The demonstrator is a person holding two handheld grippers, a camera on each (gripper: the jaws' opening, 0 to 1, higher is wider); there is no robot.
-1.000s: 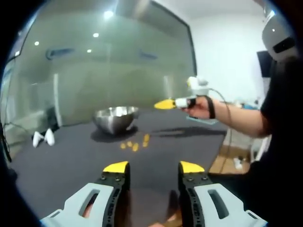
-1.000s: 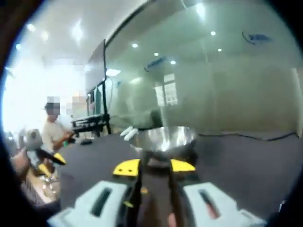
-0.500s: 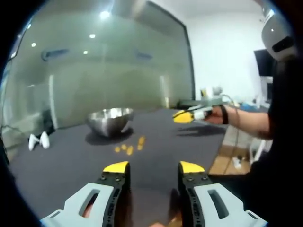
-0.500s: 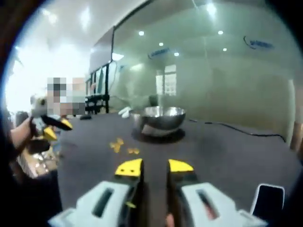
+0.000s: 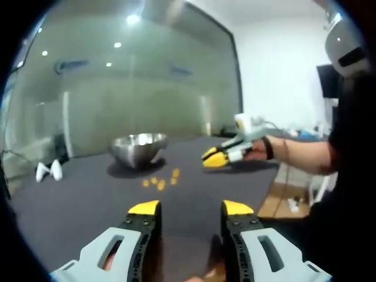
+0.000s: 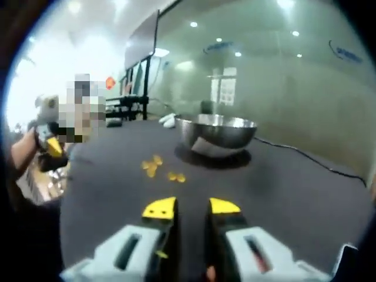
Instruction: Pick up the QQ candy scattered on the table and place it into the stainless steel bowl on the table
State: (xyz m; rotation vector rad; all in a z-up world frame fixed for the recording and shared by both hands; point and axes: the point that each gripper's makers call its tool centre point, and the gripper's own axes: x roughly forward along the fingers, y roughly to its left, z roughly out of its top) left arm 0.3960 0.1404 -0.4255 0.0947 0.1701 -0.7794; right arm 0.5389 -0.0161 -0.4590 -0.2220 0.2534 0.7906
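Left gripper (image 5: 189,207) nearest, jaws spread wide, empty, above the dark table (image 5: 82,200). Right gripper (image 6: 191,205) jaws narrow, a slim gap, nothing between. Beyond both, QQ candy (image 5: 160,180) scattered loose on the table. Farther, stainless steel bowl (image 6: 218,134) upright, just behind the candy.

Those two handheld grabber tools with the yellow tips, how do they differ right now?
The left gripper has its yellow-tipped jaws set wide apart, while the right gripper has its jaws closer together, with a narrow gap. The left gripper is held back from the small yellow candies on the dark table; the right gripper reaches out nearer the shiny steel bowl. Both have grey bodies, and neither holds anything.
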